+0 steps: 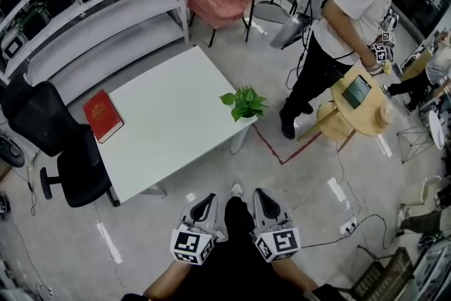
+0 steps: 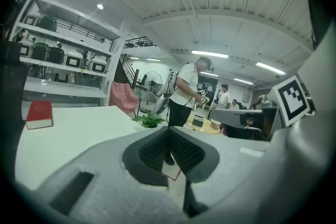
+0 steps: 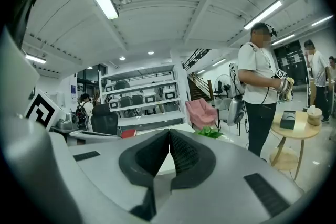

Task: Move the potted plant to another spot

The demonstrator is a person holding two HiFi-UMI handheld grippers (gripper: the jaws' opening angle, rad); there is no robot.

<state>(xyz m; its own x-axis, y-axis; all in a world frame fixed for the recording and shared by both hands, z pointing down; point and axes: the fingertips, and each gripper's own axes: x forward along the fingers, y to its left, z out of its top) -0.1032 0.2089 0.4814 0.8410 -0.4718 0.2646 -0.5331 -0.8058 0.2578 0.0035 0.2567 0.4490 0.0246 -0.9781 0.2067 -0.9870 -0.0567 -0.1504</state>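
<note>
Approach step: the potted plant (image 1: 244,103) stands at the white table's (image 1: 162,130) right corner, mid-frame. Left gripper (image 1: 204,202) and right gripper (image 1: 265,202), bottom centre, are pressed together, apparently empty; next they must reach it and spread.

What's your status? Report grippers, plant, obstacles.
Left gripper shut, empty. Right gripper shut, empty. Plant upright at table corner, not reached. Nothing seen in the way.
</note>
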